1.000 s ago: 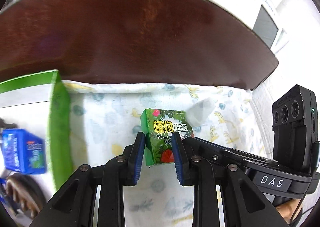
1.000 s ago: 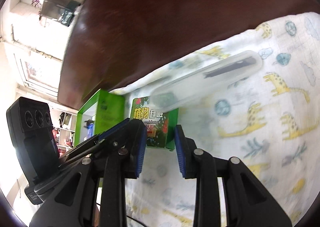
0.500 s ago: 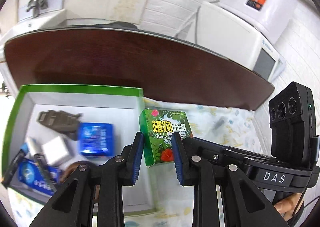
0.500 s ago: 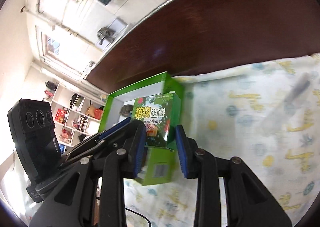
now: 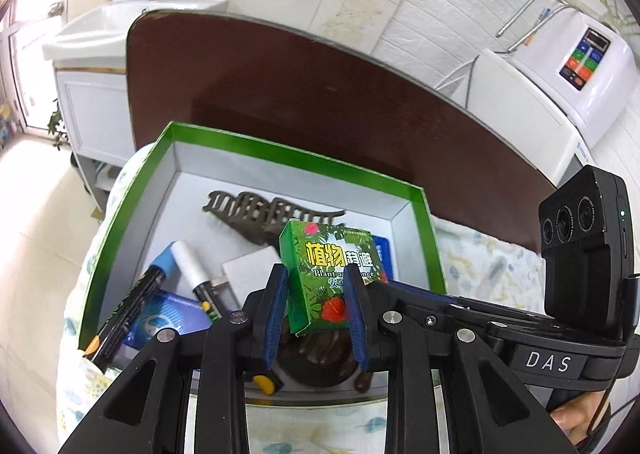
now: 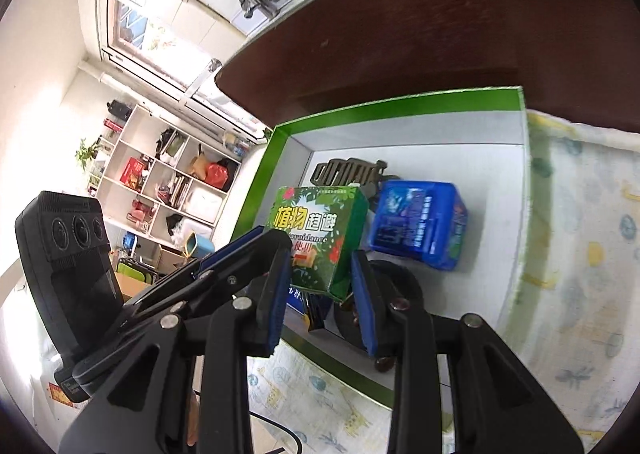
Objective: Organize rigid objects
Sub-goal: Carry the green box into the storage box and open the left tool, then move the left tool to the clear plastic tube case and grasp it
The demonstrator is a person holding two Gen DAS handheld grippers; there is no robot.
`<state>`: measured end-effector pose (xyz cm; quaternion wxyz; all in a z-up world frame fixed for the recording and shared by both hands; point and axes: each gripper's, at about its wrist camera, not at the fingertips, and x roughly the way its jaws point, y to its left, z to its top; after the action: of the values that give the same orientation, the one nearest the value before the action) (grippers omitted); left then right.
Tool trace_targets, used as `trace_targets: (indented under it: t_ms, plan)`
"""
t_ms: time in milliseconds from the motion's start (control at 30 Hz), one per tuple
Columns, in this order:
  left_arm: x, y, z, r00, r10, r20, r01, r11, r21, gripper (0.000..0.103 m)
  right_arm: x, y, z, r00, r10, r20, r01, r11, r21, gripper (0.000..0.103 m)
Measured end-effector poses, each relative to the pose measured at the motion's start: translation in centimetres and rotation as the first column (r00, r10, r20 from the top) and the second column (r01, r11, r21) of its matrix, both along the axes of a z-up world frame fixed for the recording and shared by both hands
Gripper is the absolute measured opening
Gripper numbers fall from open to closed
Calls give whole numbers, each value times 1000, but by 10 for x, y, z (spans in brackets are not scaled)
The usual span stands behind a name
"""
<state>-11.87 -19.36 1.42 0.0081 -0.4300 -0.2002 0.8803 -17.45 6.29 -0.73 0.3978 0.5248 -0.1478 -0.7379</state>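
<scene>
Holding the box [image 5: 336, 254] just above the tray [image 5: 280, 151] with left tongs [image 5: 316, 274] and right tongs [image 6: 320, 254] both clenched on it, mid-stowing; next, probably lowering into the tray's bare patch beside the blue pack [image 6: 420, 225], then loosening both.

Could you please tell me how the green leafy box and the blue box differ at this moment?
The green box is held above the tray between both grippers; the blue box lies on the tray floor, untouched. The green box has leaf and flower print with yellow characters; the blue box has blue print. Both are small cartons.
</scene>
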Motion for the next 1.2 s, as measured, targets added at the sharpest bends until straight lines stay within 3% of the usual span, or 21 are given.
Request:
trace_targets:
  t_ms: [267, 467, 767, 900, 1000, 1133, 1200]
  plan:
    - [-2, -15, -17, 999, 8, 44, -9, 999, 38, 27, -2, -12, -9, 1000, -17, 11, 17, 999, 48, 31]
    - [2, -17, 5, 997, 72, -4, -72, 997, 10, 27, -10, 16, 14, 995, -80, -53, 82, 996, 34, 31]
    - [-15, 70, 31, 996, -83, -40, 82, 997, -6, 27, -12, 92, 26, 976, -199, -86, 201, 980, 9, 31]
    - [-32, 123, 30, 985, -171, -17, 170, 985, -16, 27, -16, 156, 23, 945, -314, -95, 317, 948, 13, 31]
    - [-48, 162, 17, 973, -226, 36, 227, 974, -9, 27, -21, 212, 13, 903, -421, -86, 424, 905, 24, 31]
    - [-67, 208, -5, 952, -283, 113, 283, 959, 16, 27, -31, 280, -16, 842, -538, -35, 539, 841, 45, 31]
    - [-75, 229, -15, 941, -307, 143, 308, 951, 14, 27, -36, 298, -28, 827, -562, -17, 562, 825, 63, 31]
